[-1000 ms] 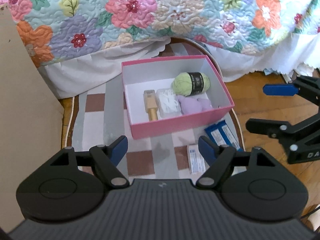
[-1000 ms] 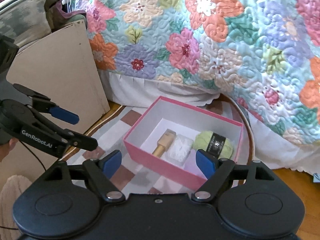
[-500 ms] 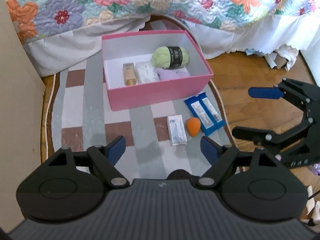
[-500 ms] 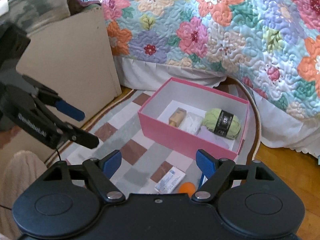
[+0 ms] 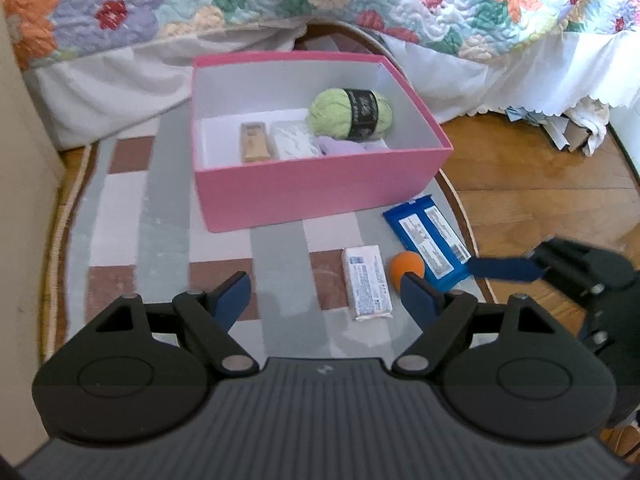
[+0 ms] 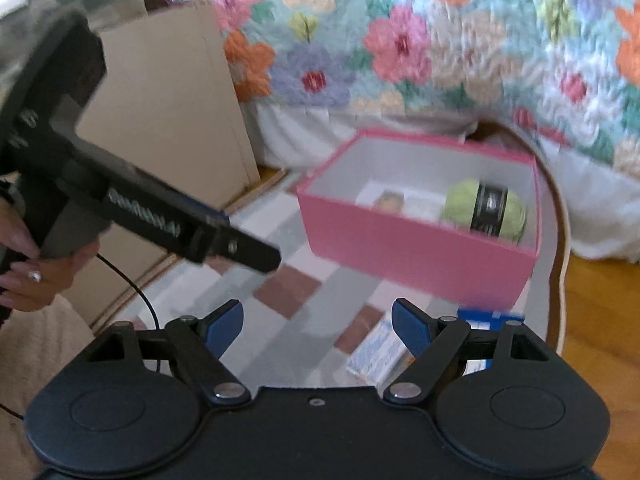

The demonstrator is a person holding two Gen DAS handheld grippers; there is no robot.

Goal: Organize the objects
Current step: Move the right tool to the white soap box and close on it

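Observation:
A pink box (image 5: 316, 192) stands on a checked rug (image 5: 276, 264); it holds a green yarn ball (image 5: 350, 114), a gold bottle (image 5: 253, 143), a white packet (image 5: 292, 140) and a lilac item (image 5: 340, 146). In front of it lie a white packet (image 5: 367, 282), an orange sponge (image 5: 407, 266) and a blue pack (image 5: 430, 236). My left gripper (image 5: 324, 296) is open and empty above the rug. My right gripper (image 6: 318, 326) is open and empty; its blue finger (image 5: 504, 268) reaches toward the blue pack. The box (image 6: 416, 236) and white packet (image 6: 378, 356) also show in the blurred right wrist view.
A bed with a floral quilt (image 5: 280, 4) and white skirt runs behind the box. A cardboard panel (image 6: 168, 120) stands at the left. Wooden floor (image 5: 540, 184) lies right of the rug, with crumpled paper (image 5: 568, 128) under the bed edge.
Both grippers have dropped lower and closer to the rug. The right gripper has swung in toward the blue pack and sponge. The box fills more of the left view.

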